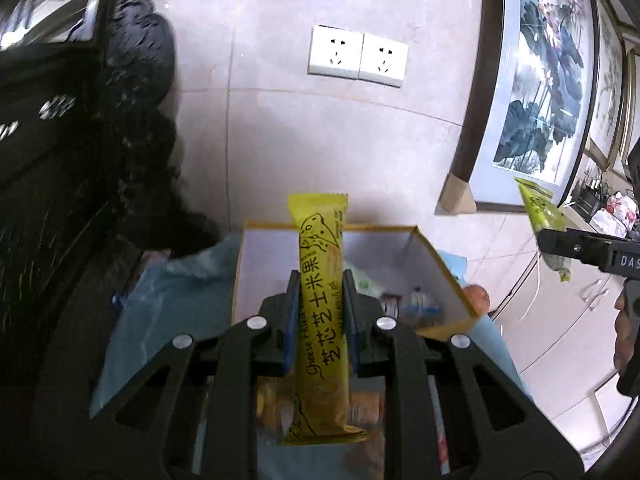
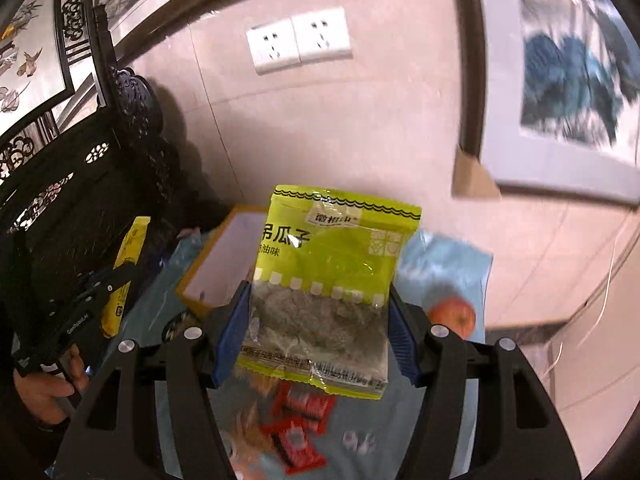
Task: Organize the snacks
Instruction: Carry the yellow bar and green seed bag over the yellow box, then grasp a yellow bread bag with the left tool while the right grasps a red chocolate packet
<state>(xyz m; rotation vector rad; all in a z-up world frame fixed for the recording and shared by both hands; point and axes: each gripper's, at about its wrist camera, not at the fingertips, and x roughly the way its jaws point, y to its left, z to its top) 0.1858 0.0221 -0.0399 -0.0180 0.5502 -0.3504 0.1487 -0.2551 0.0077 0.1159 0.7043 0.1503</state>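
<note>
**Both grippers up, one snack in each**

Left gripper (image 1: pixel 320 320): blue pads clamped on a long yellow snack bar (image 1: pixel 322 312), gripped around its middle. Bar stands upright between the fingers, both ends sticking out, held in the air in front of the box (image 1: pixel 440 268).

Right gripper (image 2: pixel 314 332): closed on a green seed packet (image 2: pixel 328 280), pads pressing its two side edges. Packet faces the camera, clear lower half showing dark seeds.

Box: yellow-edged, white inside, open top, sitting on a light blue cloth (image 1: pixel 160 312). A few small items lie in it, too blurred to name.

On the cloth: an apple (image 2: pixel 454 314) just right of the box; red wrapped snacks (image 2: pixel 298 428) below the right gripper, blurred.

Behind: tiled wall with a double socket (image 1: pixel 358 56), a framed painting (image 1: pixel 548 80) leaning to the right, dark carved furniture (image 2: pixel 60 184) on the left.
</note>
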